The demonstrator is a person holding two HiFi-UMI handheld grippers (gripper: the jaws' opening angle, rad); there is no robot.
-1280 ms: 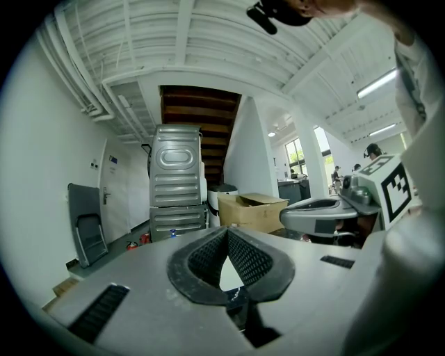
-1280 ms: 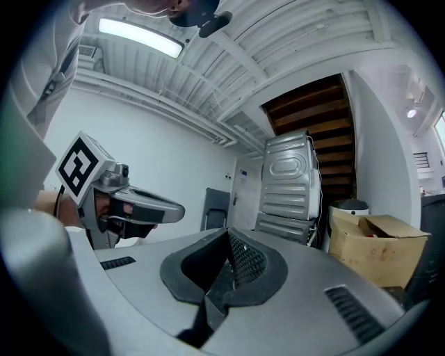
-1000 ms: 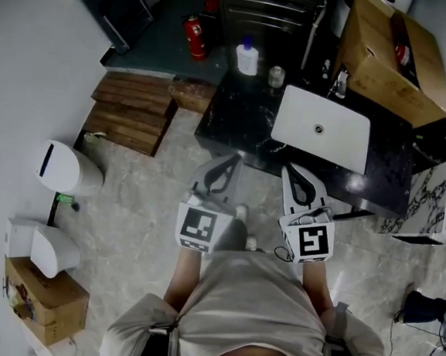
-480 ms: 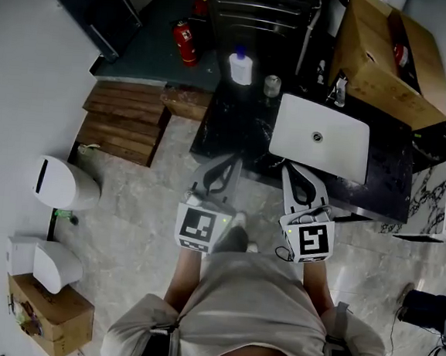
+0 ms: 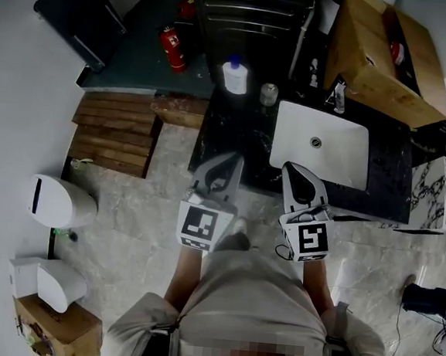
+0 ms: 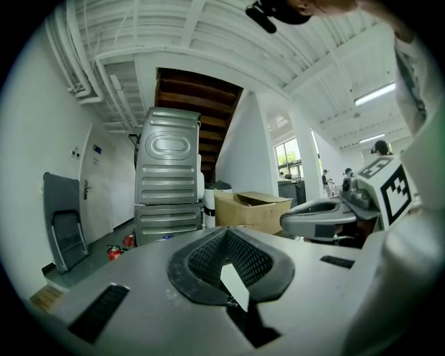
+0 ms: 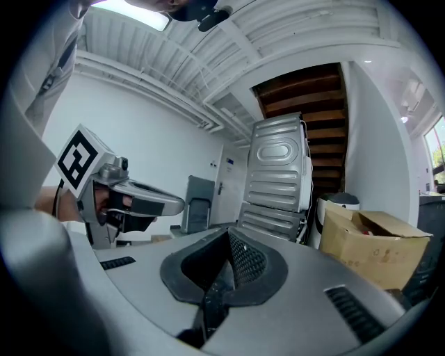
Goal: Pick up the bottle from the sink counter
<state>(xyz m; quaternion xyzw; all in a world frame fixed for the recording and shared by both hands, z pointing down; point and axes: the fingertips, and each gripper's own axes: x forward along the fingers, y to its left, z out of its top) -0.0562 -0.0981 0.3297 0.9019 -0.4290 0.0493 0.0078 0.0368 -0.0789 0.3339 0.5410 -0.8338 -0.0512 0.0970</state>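
Dark stone counter (image 5: 235, 132) fills the space ahead of me, with a white sink (image 5: 341, 160) set into its right half and a stacked grey appliance behind it. The bottle (image 5: 234, 77) I'm after is at the far left corner of that counter, well left of the sink and just beside a small jar (image 5: 269, 94). It is white with a blue cap. As far as I can judge from above, it stands upright, its long axis vertical and the cap pointing at the ceiling.

My left gripper (image 5: 228, 164) and right gripper (image 5: 295, 172) are side by side at the near edge of the counter, both pointing roughly level toward the back wall. Each has its jaws pressed together with nothing between them.

I'd say this is the approach: nothing is grasped, and the bottle is well apart from both grippers.

The left gripper is the closer one and lines up better with the bottle. The next move calls for spreading its jaws wide enough for the bottle's body, then carrying it forward across the counter at body height. I'd come in level so the jaws pass either side of the upright body below the cap, keeping clear of the jar. Then I'd close and lift straight up.
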